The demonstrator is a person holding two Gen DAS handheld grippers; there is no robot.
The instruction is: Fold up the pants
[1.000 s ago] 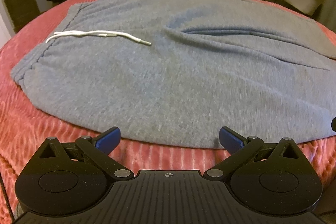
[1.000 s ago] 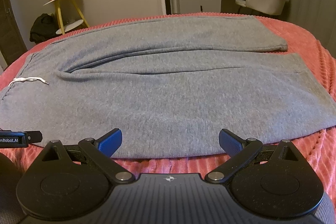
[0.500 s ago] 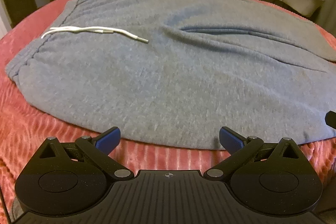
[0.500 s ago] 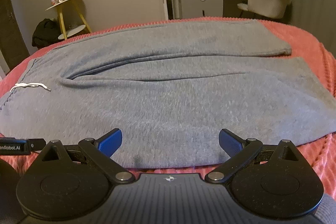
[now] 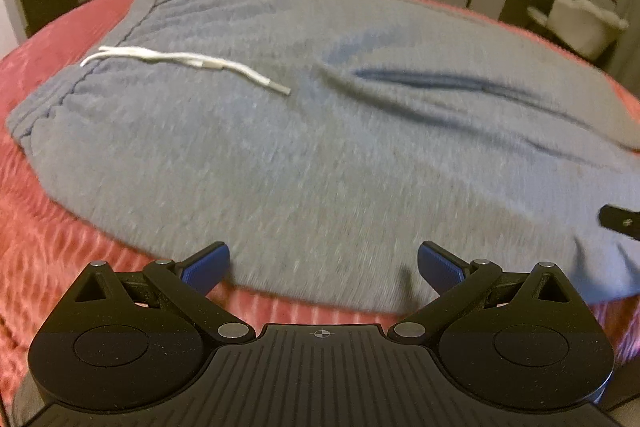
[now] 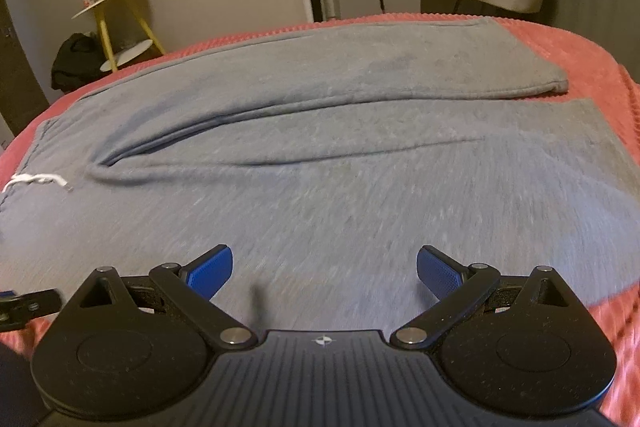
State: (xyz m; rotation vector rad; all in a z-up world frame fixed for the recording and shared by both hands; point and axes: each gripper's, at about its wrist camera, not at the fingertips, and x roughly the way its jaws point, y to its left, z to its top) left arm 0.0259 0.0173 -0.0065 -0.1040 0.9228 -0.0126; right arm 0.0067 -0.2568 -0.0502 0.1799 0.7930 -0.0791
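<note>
Left wrist view: the left gripper [image 5: 323,265] is released, its blue-padded fingers [image 5: 206,265] spread wide and holding nothing. It sits low at the near side edge of the grey sweatpants of soft fleece [image 5: 320,155], which lie flat on the ribbed coral-red bedspread [image 5: 36,239]. The sweatpants' near hem runs between the two pads; whether either pad touches cloth cannot be told, as the frame is blurred. The white drawstring cord [image 5: 192,61] lies loose on the sweatpants, beside the gathered waistband [image 5: 56,99] at their left end. A black part, probably the other tool, enters at the sweatpants' right near edge.

Right wrist view: the right gripper [image 6: 324,269] is likewise released and empty, pads over the near leg of the sweatpants [image 6: 320,195], further toward the cuffs.

Risks, as judged:
- A pinch may take only the top layer, since the fleece is doubled; the fold would then drag unevenly.
- The pads may catch bedspread with the hem, because the edge lies flush on it.
- The loose cord could trail out of the fold.
- If the two grips rise unevenly, the leg will twist.

View differences: only the right view shows both legs in full, the far leg [image 6: 400,67] parted from the near one toward the cuffs, and both cuff ends. Only the left view shows the waistband gathers and the cord's full run.
</note>
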